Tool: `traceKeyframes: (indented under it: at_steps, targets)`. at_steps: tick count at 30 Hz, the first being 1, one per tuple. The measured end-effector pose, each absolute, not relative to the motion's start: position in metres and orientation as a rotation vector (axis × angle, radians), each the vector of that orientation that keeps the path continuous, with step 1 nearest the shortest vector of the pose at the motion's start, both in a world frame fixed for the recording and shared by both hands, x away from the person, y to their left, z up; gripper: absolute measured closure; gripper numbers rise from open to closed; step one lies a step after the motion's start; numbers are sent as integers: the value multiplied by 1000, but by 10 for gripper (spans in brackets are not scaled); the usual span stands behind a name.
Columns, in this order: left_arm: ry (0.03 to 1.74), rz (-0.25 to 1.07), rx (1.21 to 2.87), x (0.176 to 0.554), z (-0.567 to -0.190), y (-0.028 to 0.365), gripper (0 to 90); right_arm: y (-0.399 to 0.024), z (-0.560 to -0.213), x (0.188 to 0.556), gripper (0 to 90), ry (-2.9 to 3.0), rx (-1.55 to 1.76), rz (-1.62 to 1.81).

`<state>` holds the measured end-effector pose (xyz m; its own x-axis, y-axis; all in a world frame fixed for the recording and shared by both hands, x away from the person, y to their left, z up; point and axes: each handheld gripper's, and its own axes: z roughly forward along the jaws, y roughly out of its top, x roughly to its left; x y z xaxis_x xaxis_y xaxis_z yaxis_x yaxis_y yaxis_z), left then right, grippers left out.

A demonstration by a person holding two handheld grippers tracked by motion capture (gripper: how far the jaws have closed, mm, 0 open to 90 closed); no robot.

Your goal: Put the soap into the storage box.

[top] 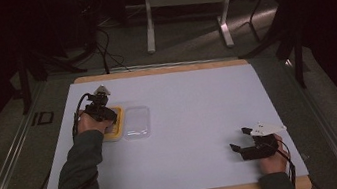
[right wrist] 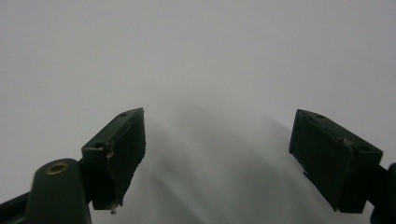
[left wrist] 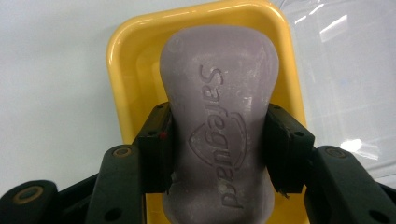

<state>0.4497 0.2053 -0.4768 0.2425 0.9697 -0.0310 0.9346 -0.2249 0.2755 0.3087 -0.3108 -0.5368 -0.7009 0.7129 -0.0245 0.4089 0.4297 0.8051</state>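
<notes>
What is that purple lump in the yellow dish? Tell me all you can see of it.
It is a soap bar, pale mauve, matte and a little chalky on its surface, rounded at the end and narrower at the waist. A brand name and a shield are pressed into its top face. It lies flat, lengthwise, in the yellow dish. The left tongs are shut on its waist, one black pad pressed against each side.

Looks like a lab or recording studio, not a home. Dark curtained surroundings past the far edge of the table [top: 260,111], a white sheet laid over its wooden top, cables [top: 108,53] trailing across grey carpet, a white metal stand [top: 183,1] behind, rails along the left edge.
</notes>
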Motion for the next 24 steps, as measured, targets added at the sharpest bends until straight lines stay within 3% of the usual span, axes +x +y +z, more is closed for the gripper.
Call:
traceKeyframes:
  at_steps: [24]
  targets:
    - [1789,206,2291,450,-491,204,495,-310,-537,309,182,2329,958,1152]
